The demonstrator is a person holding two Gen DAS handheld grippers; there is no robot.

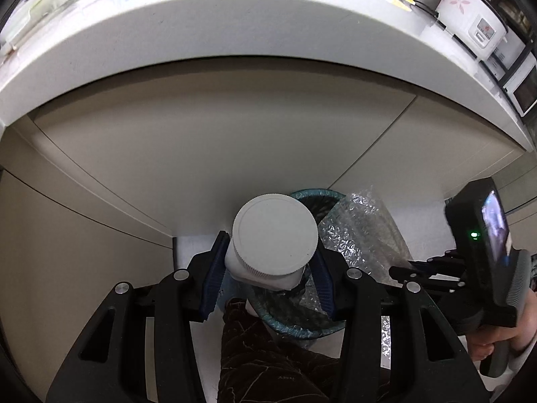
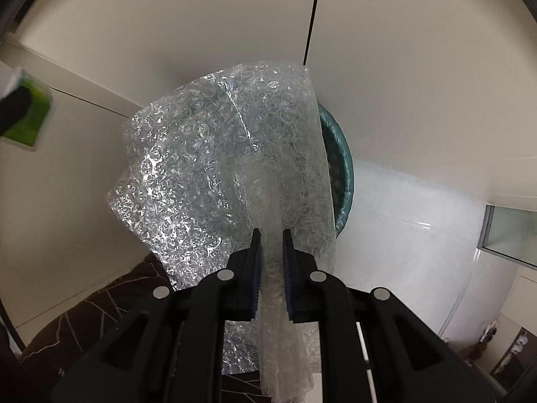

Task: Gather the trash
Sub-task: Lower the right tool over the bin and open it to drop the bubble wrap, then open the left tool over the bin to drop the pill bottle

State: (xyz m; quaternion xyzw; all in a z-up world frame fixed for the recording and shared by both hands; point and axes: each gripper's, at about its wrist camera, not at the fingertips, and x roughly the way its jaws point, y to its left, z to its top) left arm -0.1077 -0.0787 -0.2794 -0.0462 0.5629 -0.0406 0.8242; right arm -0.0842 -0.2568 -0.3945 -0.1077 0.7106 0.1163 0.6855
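So I'm hovering both loads over the bin (image 1: pixel 302 327) right now. Left gripper (image 1: pixel 268 268) is squeezing a white jar (image 1: pixel 268 245) by its body, right gripper (image 2: pixel 271 268) is pinching a sheet of bubble wrap (image 2: pixel 218 168) that's dangling over the teal rim. Neither's dropped yet, so I'm guessing that's what's left. I'm working below a white countertop (image 1: pixel 235 27) with a rice cooker (image 1: pixel 470 16) on it, cream cabinet doors (image 1: pixel 201 141) behind, pale floor.

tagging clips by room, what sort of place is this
Most likely a home kitchen: a white countertop carries a rice cooker, a microwave sits at its far right, and a lined trash bin stands against the cabinet doors below.
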